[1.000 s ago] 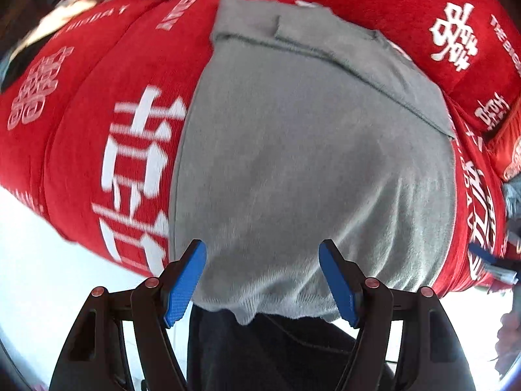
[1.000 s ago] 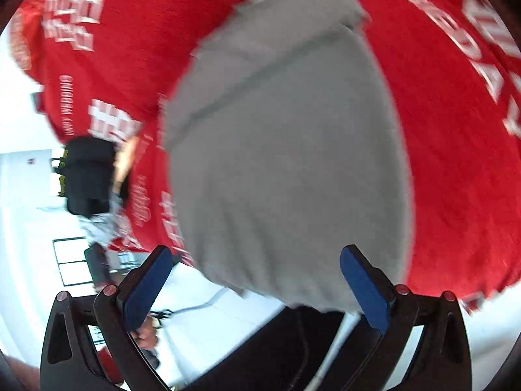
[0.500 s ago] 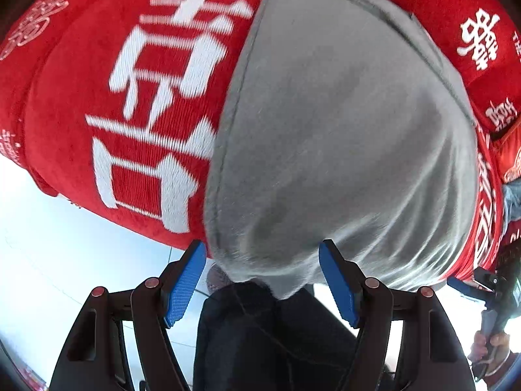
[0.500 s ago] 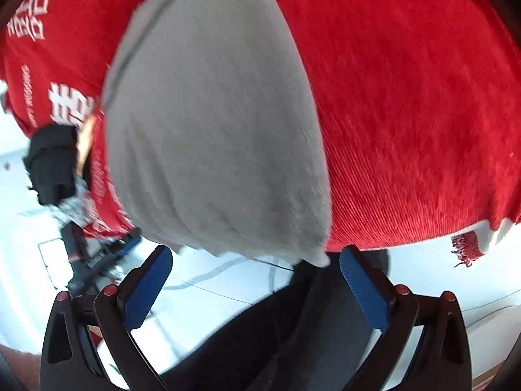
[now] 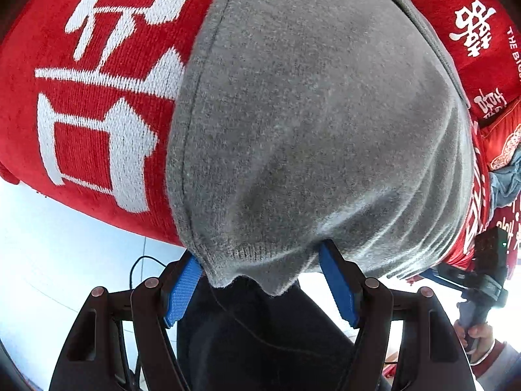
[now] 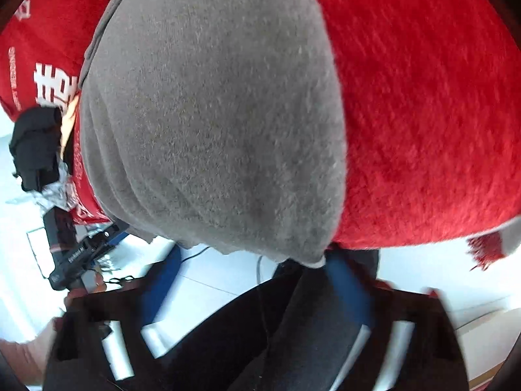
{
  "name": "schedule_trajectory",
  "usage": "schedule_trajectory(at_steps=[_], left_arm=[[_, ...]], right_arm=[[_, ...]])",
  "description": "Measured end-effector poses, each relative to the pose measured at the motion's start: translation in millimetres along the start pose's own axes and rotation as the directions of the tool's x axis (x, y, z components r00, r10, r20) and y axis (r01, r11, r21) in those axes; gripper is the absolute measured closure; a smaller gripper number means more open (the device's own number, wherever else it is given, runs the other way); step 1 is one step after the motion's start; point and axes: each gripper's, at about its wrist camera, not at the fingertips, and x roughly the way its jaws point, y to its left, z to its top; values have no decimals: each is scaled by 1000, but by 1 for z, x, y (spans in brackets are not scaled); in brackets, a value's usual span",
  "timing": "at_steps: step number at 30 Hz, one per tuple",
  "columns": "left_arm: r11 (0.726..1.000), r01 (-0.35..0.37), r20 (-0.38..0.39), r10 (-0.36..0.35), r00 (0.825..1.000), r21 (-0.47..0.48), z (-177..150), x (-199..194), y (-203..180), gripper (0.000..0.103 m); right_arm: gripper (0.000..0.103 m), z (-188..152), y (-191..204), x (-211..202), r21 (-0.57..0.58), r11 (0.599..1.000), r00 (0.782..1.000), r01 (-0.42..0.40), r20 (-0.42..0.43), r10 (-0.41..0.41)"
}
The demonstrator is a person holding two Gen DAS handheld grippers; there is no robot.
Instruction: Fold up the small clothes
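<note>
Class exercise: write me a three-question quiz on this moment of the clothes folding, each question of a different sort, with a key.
1. True or false: the grey garment lies on a red cloth with white characters.
2. The left gripper is: A) shut on the garment; B) open, with the garment's near hem between its blue fingers; C) out of view.
3. Fill in: in the right wrist view the right gripper is smeared by motion ____.

Key: 1 true; 2 B; 3 blur.

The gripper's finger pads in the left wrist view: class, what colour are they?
Blue, with a fine ribbed texture; the pads show sharpest in the left wrist view.
</note>
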Motion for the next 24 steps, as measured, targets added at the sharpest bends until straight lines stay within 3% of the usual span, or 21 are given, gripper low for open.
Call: schedule_trajectory(at_steps=[1, 2, 3, 4, 6, 11, 17, 20, 24], left_arm=[[1000, 4, 3, -4, 1000, 5, 0, -1, -1, 33], [1000, 10, 4, -10, 1000, 11, 0, -1, -4, 43], [1000, 9, 1, -9, 1000, 15, 0, -2, -8, 48], [999, 11, -5, -11, 1000, 30, 0, -3, -10, 65], [995, 62, -20, -61, 998, 72, -2, -7, -15, 92], [977, 164, -3, -166, 986, 137, 2, -44, -30, 92], [954, 239, 99, -259, 961, 179, 29, -101, -46, 92], [949, 248, 141, -278, 950, 195, 53, -112, -58, 92], [954, 230, 170, -263, 950, 191, 80, -113, -67, 92]], right_arm=[[36, -2, -1, 1, 20, 1000, 1000, -11, 4, 11], [41, -2, -2, 1, 30, 999, 1000, -27, 11, 27], [65, -3, -3, 1, 44, 998, 999, -39, 14, 38], [85, -4, -3, 1, 61, 997, 998, -57, 15, 56], [86, -8, -1, -5, 77, 989, 992, -124, 38, 121], [91, -16, 23, -32, 53, 969, 967, -242, 100, 236], [96, 3, 52, -76, 26, 916, 890, -400, 250, 381], [96, 25, 65, -89, -4, 919, 886, -395, 263, 382], [96, 48, 68, -93, 2, 921, 892, -389, 251, 376]])
